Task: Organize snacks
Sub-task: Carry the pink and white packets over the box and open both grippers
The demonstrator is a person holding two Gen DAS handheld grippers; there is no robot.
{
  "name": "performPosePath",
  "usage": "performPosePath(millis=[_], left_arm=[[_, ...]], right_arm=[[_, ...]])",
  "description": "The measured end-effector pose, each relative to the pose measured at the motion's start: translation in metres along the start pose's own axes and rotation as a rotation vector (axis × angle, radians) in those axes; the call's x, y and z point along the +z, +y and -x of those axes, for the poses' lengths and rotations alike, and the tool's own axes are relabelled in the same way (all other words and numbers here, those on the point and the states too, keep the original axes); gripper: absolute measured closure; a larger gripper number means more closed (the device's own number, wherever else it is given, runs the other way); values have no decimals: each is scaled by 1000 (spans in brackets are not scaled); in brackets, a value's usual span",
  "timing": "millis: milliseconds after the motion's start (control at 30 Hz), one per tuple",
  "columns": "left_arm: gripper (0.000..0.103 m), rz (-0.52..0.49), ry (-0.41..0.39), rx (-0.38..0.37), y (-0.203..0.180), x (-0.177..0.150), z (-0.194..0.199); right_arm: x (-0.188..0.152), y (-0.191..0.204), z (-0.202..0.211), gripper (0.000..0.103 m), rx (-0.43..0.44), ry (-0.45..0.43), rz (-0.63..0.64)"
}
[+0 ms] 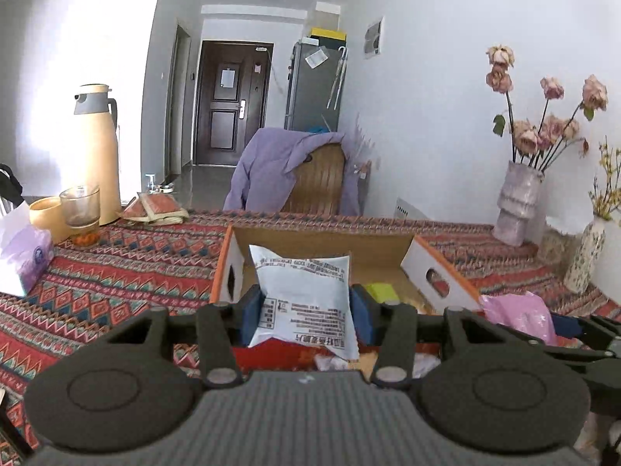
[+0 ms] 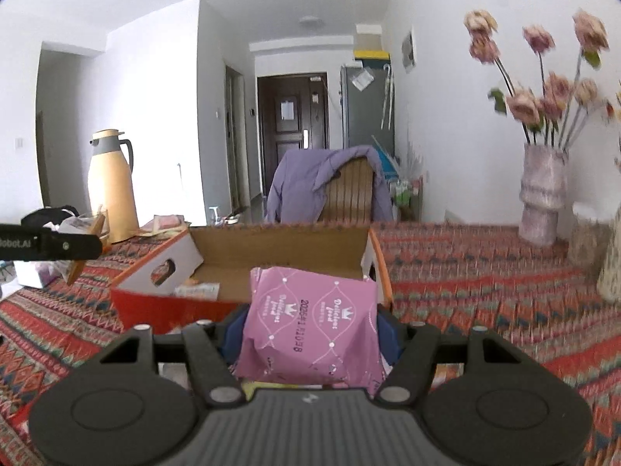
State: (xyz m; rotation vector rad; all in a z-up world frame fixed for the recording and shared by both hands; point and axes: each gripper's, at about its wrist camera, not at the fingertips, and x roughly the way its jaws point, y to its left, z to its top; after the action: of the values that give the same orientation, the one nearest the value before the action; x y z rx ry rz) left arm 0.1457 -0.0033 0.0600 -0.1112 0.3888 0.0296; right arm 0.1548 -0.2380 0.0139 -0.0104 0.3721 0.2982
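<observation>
My left gripper (image 1: 304, 310) is shut on a white snack packet (image 1: 306, 303) with black print, held upright above the near side of an open cardboard box (image 1: 322, 244). A yellow-green item (image 1: 382, 291) lies inside that box. My right gripper (image 2: 310, 330) is shut on a pink snack packet (image 2: 310, 322), lifted in front of the same cardboard box (image 2: 279, 248), whose orange-edged flaps stand open. The pink packet (image 1: 520, 314) and the right gripper's arm also show at the right edge of the left wrist view. The left gripper's body (image 2: 50, 246) enters the right wrist view from the left.
A patterned red cloth (image 1: 116, 272) covers the table. A cream thermos (image 1: 95, 151), a glass (image 1: 81, 209), a tissue pack (image 1: 25, 256) and small packets (image 1: 155, 209) stand at the left. Vases of dried roses (image 1: 520, 206) stand at the right. A chair with a purple jacket (image 1: 287, 171) is behind the table.
</observation>
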Motion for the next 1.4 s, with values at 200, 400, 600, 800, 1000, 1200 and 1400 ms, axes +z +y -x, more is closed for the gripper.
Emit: performPosePath(millis=[200, 400, 600, 800, 1000, 1200, 1400], left_arm=[[54, 7, -1, 9, -8, 27, -28], [54, 15, 52, 45, -10, 50, -71], [54, 10, 115, 146, -10, 55, -121], [54, 9, 229, 206, -5, 36, -163], [42, 33, 277, 165, 0, 22, -169], [1, 77, 201, 121, 8, 25, -149], [0, 85, 141, 100, 10, 30, -128]], right_arm=[[33, 5, -28, 37, 20, -41, 8], [56, 8, -65, 37, 33, -69, 1], [63, 10, -117, 37, 4, -2, 9], [46, 9, -163, 37, -54, 127, 12], [33, 5, -175, 29, -48, 197, -6], [35, 1, -155, 0, -11, 164, -12], [39, -1, -126, 0, 9, 112, -6]])
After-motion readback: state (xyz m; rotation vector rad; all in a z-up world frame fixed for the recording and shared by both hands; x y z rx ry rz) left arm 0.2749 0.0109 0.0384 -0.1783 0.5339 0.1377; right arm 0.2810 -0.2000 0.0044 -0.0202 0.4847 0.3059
